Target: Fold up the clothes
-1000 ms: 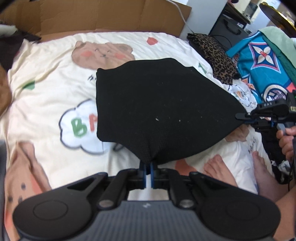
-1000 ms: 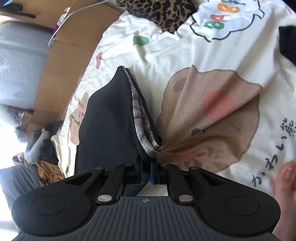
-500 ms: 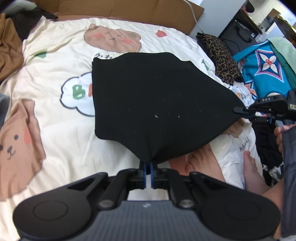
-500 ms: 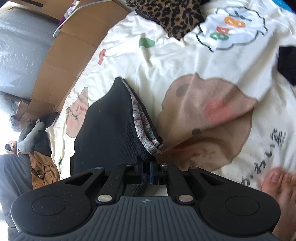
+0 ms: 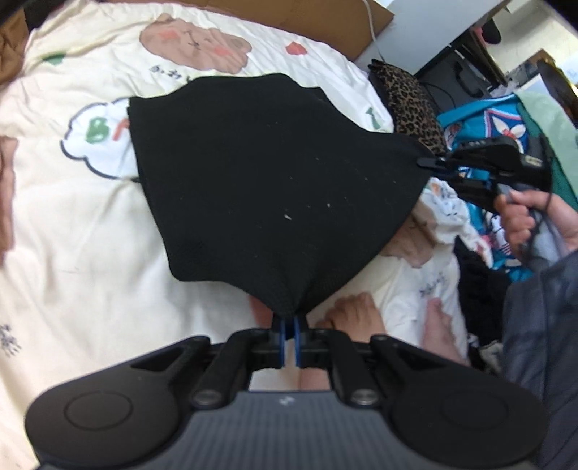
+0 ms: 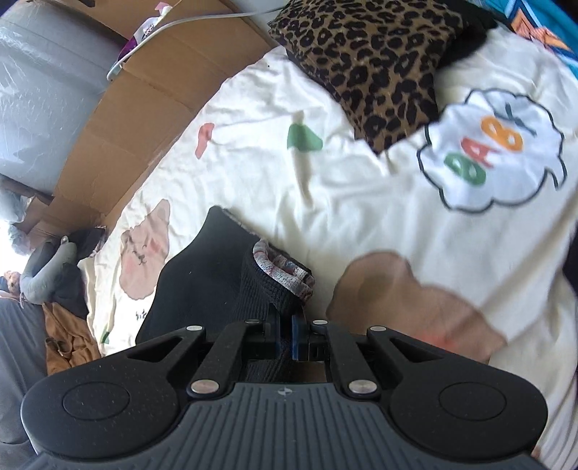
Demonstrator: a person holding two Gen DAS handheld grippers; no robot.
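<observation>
Here, operator, your two claws first, then what lies around them.

Left claw [image 5: 288,327]: your blue-tipped fingers are pinched together on the near corner of the black garment [image 5: 267,188].

Right claw [image 6: 285,330]: closed tight on another corner of the same garment [image 6: 202,278]; from your left wrist view this claw [image 5: 428,163] sits at the right, its tip buried in the cloth, your hand [image 5: 531,220] wrapped round the handle.

Black garment: stretched taut between your two claws, held up above the bed; its far edge hangs toward the bedspread. It is a dark, waffle-textured knit with pale lint flecks.

Lining [image 6: 281,267]: a grey and pinkish woven edge shows at the fold just ahead of your right claw.

Bedspread [image 5: 72,231]: cream, printed with brown bears and white clouds with coloured letters; it covers the bed under the garment.

Your feet [image 5: 354,314]: bare, resting on the bedspread just beyond your left claw, partly under the garment's edge.

Leopard-print cloth [image 6: 372,61]: folded on the far side of the bed, well apart from the garment.

Cardboard [image 6: 119,119]: flattened sheets along the bed's far edge, a white cable [image 6: 188,21] lying across them.

Clothes pile [image 6: 57,289]: grey, black and tan items heaped at the bed's left end.

Blue patterned fabric [image 5: 480,123]: behind your right claw.
</observation>
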